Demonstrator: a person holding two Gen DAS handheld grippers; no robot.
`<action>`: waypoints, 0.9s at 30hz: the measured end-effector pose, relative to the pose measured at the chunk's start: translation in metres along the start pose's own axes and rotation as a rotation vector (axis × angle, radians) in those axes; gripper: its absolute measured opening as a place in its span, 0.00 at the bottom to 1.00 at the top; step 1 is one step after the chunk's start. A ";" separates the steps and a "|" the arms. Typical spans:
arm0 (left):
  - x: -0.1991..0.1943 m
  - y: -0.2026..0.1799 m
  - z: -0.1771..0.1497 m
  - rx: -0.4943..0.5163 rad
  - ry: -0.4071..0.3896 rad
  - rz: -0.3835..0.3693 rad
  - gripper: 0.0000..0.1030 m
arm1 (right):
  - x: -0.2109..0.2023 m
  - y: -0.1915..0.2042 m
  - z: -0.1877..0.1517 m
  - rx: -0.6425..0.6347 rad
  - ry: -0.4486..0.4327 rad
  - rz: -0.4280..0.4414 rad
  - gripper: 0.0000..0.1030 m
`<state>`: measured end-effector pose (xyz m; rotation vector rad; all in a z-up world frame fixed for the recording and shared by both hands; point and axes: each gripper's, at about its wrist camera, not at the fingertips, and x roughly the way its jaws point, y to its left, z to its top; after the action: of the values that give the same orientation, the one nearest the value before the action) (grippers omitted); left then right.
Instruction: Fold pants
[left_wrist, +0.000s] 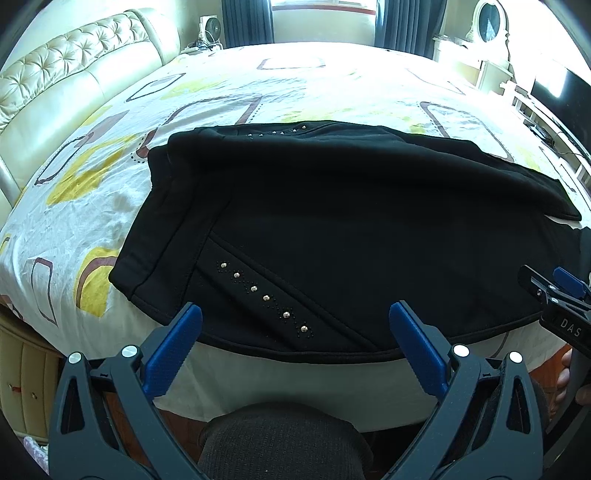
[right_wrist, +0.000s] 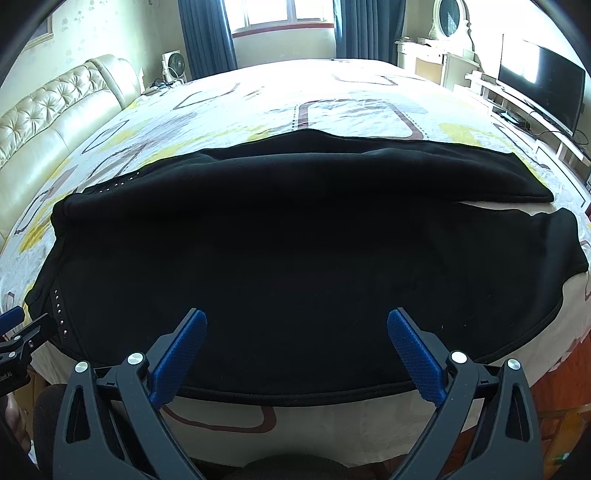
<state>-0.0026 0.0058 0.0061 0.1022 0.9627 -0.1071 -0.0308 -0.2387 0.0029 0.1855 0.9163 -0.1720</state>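
Black pants (left_wrist: 332, 229) lie flat on the bed, waistband to the left, legs running right; a diagonal row of silver studs (left_wrist: 264, 297) marks the near pocket. My left gripper (left_wrist: 295, 314) is open and empty, hovering over the near hem by the studs. My right gripper (right_wrist: 297, 321) is open and empty above the near edge of the pants (right_wrist: 295, 240), further right. The two leg ends (right_wrist: 554, 229) lie slightly apart at the right. The right gripper also shows at the left wrist view's right edge (left_wrist: 554, 288). The left gripper shows at the right wrist view's left edge (right_wrist: 14, 328).
The bed (left_wrist: 92, 206) has a white sheet with yellow and brown shapes. A tufted cream headboard (left_wrist: 55, 81) stands at the left. A dresser with an oval mirror (right_wrist: 448, 22) and a TV (right_wrist: 539, 81) stand at the right. A fan (right_wrist: 171, 66) and curtained window are at the far side.
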 end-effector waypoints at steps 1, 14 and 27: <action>0.000 0.000 0.000 -0.001 -0.001 -0.001 0.98 | 0.000 0.000 0.000 -0.001 0.002 0.000 0.95; 0.000 -0.001 0.001 -0.002 0.005 -0.002 0.98 | 0.002 0.000 -0.001 -0.001 0.010 0.001 0.95; -0.003 -0.002 0.002 0.007 -0.005 -0.022 0.98 | 0.002 0.000 -0.004 -0.002 0.026 0.011 0.95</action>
<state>-0.0029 0.0038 0.0099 0.0973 0.9585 -0.1312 -0.0331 -0.2380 -0.0013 0.1910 0.9407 -0.1583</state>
